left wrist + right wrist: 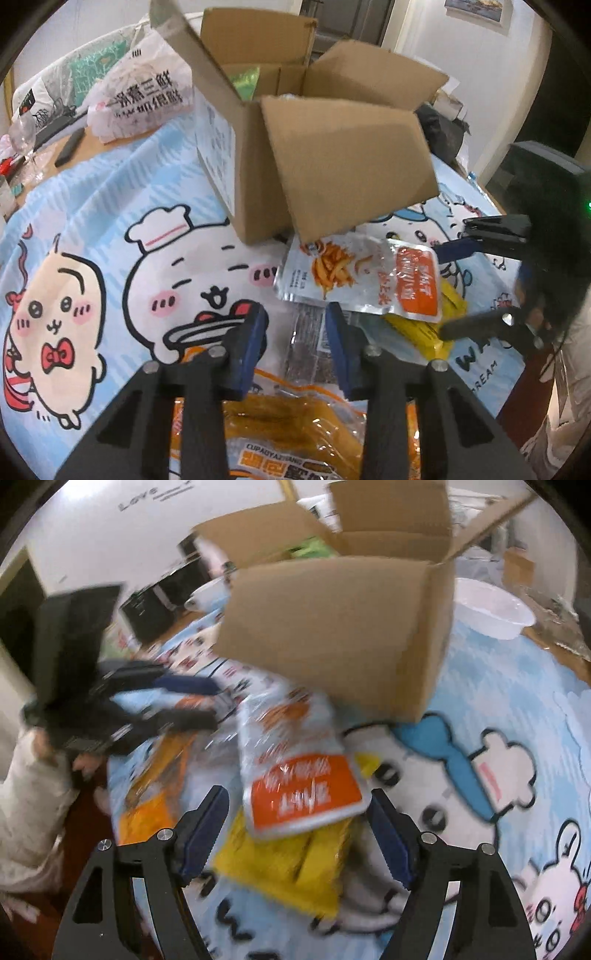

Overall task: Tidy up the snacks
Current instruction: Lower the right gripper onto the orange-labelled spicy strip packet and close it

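Several snack packets lie loose on the cartoon-print cloth (pixel 92 206) at the near side of an open cardboard box (pixel 295 147). Left gripper (pixel 297 328): jaws parted wide, nothing between them; a dark clear-wrapped packet (pixel 304 343) lies in the gap below, and an orange packet (pixel 295 424) sits under the fingers at the near edge. Silver-and-orange packet (pixel 295 768) lies just beyond the right gripper (pixel 297 827), overlapping a yellow packet (pixel 288 871) that lies between its fingers. Right gripper jaws stand wide apart, gripping nothing. Right wrist view is motion-blurred. One green item (pixel 245 79) shows inside the box. White printed bag (pixel 144 92) sits far left, beside the box
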Motion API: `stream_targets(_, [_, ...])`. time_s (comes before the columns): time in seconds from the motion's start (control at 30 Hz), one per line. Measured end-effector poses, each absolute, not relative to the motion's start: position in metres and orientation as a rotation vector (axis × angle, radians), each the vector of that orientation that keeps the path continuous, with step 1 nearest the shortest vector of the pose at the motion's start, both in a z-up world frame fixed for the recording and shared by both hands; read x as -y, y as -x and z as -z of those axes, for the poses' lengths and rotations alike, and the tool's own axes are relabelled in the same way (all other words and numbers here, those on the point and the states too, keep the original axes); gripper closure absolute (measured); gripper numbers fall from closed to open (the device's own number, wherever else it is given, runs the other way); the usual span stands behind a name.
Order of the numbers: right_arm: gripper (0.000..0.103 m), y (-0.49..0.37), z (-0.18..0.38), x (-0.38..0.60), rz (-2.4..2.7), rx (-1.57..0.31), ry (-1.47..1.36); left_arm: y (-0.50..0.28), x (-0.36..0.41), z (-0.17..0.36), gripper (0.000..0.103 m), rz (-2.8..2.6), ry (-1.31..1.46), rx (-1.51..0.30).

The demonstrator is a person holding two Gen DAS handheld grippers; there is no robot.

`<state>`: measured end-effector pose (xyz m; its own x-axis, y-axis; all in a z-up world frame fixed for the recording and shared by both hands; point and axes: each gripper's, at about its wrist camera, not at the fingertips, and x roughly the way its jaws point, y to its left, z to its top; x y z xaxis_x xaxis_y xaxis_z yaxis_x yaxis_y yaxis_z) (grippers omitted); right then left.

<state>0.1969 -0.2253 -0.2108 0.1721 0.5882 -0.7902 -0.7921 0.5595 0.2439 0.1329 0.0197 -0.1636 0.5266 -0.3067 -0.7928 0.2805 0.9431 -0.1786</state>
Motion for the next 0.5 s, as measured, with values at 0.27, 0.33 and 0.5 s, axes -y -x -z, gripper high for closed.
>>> stream_targets(0.27, [0.029,-0.195,0.206,0.213,-0.877,-0.892,0.335,-0.133,-0.030,0.163,0.072,0.335,0.068,-0.948])
stream_targets(0.33, [0.025,-0.200,0.206,0.204,-0.905,-0.890,0.335,-0.134,-0.031,0.163,0.072,0.337,0.074,-0.949])
stream_targets(0.5, [0.023,-0.203,0.213,0.180,-0.920,-0.893,0.404,-0.134,-0.032,0.165,0.072,0.340,0.073,-0.954])
